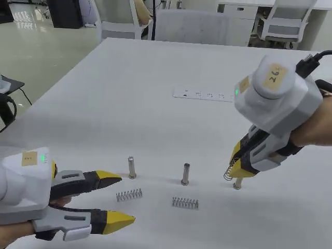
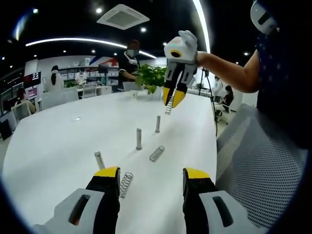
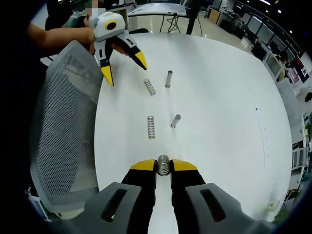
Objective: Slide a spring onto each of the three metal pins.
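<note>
**Bench stock: two grippers, three pins, three springs**

Grippers, 2.
- left gripper [image 1: 124, 200]: low at the left of the head view. Grey body, black arms, yellow tips. Jaws spread wide, holding nothing.
- right gripper [image 1: 237, 170]: at the right, tilted down toward the table [image 1: 155, 104]. Jaws drawn narrow, pinching one spring.

Pins, 3. Short grey metal posts, each on a slightly wider foot, upright in a row across the white table and well apart.
- left pin [image 1: 132, 167]: bare shaft, near the left gripper's upper tip.
- middle pin [image 1: 185, 174]: bare shaft.
- right pin [image 1: 237, 183]: directly under the right gripper's tips, only the foot end visible in the head view.

Springs, 3. Thin silver wire, narrow close-wound coils.
- left spring [image 1: 129, 195]: lying flat, just in front of the left pin and just ahead of the left gripper's open tips.
- middle spring [image 1: 185, 203]: lying flat, just in front of the middle pin.
- held spring [image 3: 163, 165]: clamped between the right gripper's yellow tips, seen end-on as a round coil in the right gripper view. Free end hanging out beside the tips, just above the right pin.

Other, far side of table: power strip [image 1: 202, 95], 1, white, lying flat.
</note>
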The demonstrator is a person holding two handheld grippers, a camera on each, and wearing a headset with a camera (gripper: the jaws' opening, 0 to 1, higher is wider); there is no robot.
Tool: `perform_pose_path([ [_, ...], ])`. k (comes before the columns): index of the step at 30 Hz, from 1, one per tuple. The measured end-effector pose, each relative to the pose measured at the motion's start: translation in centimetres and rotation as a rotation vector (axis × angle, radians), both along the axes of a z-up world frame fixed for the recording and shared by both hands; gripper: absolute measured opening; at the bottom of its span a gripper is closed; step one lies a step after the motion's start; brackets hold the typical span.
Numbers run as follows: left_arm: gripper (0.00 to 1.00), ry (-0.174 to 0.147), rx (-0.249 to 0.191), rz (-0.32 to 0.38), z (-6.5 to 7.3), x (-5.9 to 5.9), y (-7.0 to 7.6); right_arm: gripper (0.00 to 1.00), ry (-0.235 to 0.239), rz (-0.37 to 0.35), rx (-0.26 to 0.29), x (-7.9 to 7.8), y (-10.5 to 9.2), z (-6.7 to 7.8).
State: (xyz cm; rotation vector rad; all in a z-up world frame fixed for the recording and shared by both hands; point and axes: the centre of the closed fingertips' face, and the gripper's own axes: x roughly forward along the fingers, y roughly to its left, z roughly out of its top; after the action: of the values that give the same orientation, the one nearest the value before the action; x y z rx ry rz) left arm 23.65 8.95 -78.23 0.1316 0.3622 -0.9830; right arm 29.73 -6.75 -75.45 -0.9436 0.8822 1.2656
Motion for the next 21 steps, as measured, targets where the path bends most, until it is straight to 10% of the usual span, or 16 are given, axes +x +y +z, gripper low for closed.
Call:
perform_pose_path([
  [21, 0.45, -0.005, -0.002, 0.0, 0.0, 0.1, -0.1, 0.08, -0.043, -0.06, -0.124, 3.3, -3.3, -1.0],
])
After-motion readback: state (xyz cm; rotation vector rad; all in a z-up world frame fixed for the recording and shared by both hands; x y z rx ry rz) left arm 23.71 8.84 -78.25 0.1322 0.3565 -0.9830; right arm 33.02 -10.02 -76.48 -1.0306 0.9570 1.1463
